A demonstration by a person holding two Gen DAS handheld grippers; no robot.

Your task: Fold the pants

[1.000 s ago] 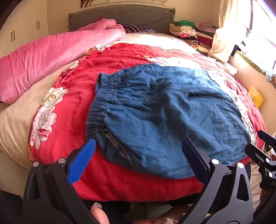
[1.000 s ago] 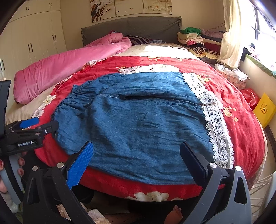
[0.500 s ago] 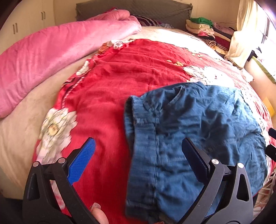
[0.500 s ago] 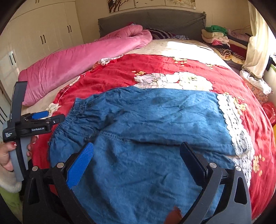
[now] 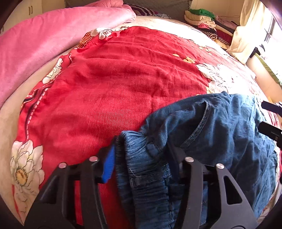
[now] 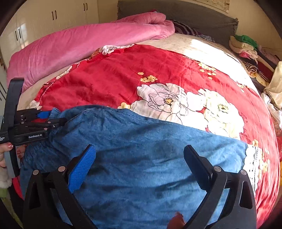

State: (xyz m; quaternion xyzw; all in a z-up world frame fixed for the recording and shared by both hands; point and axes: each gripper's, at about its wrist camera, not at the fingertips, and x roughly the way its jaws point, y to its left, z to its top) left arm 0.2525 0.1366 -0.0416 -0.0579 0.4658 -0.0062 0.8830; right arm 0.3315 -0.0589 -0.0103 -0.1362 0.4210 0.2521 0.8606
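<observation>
Left gripper [image 5: 141, 155]: jaws narrowed, clamped on the bunched waistband corner of the pants [image 5: 220, 141]; cloth fills the gap between the fingers.
Right gripper [image 6: 139, 169]: jaws wide, nothing between them; low over the middle of the denim, contact not discernible.
Pants: blue denim, spread across the near half of the red blanket [image 6: 123, 79], waistband to the left.
Quilt [image 6: 79, 45]: pink, rolled along the far left of the bed.
Clothes pile [image 6: 246, 47]: folded, far right, beside the headboard [image 6: 176, 12].

Bed [image 6: 202, 45], red floral blanket [image 6: 123, 75], pink quilt [image 6: 79, 44], denim pants [image 6: 141, 149]
</observation>
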